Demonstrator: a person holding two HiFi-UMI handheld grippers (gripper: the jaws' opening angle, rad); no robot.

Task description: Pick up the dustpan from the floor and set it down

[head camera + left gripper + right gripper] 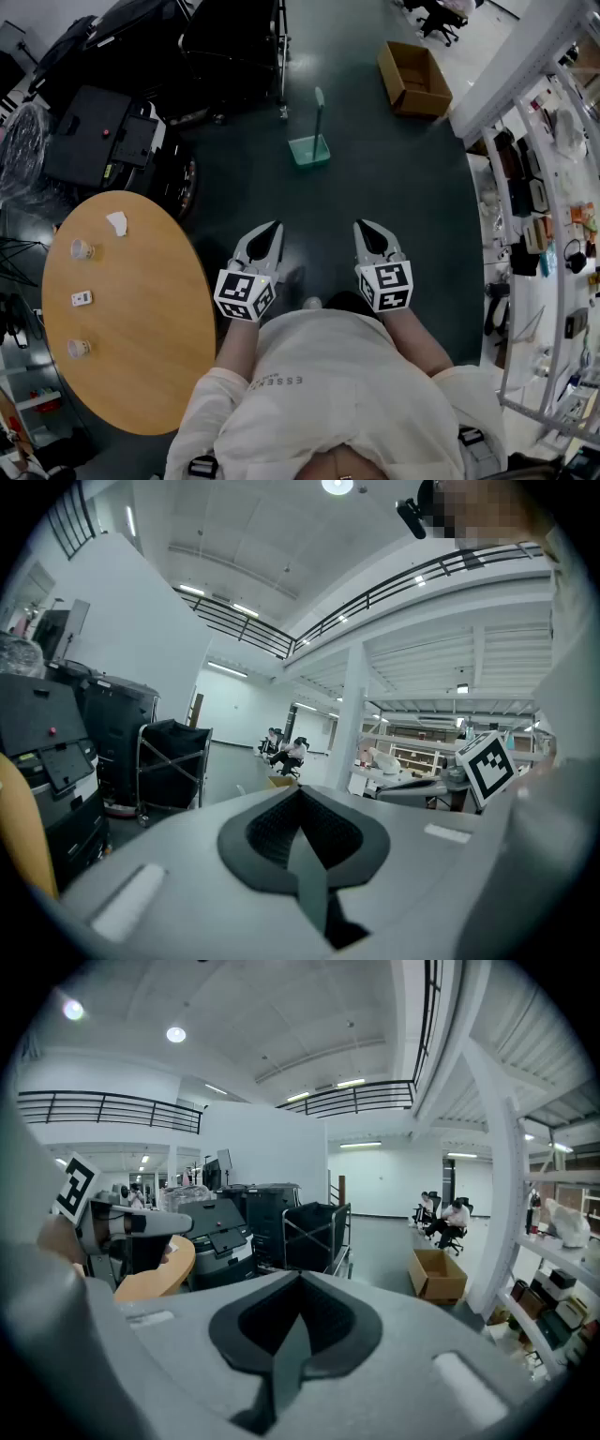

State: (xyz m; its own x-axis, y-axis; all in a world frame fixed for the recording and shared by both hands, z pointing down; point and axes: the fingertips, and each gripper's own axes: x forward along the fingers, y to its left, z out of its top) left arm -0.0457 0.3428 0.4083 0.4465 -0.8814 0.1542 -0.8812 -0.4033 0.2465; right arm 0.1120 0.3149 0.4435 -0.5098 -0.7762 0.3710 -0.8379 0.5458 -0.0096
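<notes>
Room: open hall with a dark green floor; a round wooden worktop at lower left and shelves down the right edge.
Dustpan: upright on the floor at upper centre, well apart from both tongs.
Left tongs: together, empty.
Right tongs: together, empty.
Progress: nothing done yet; reach, pick-up and set-down all remain.
Unclear: the dustpan is too small to tell which way it faces.

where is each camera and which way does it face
Head view: on the person's head, facing steeply down at the dustpan; shows left gripper, right gripper, forearms.
Left gripper view: on that gripper, facing forward at a black cart; shows its shut jaws.
Right gripper view: on that gripper, same outlook; shut jaws.
Shared: cardboard box, head and right gripper views.
</notes>
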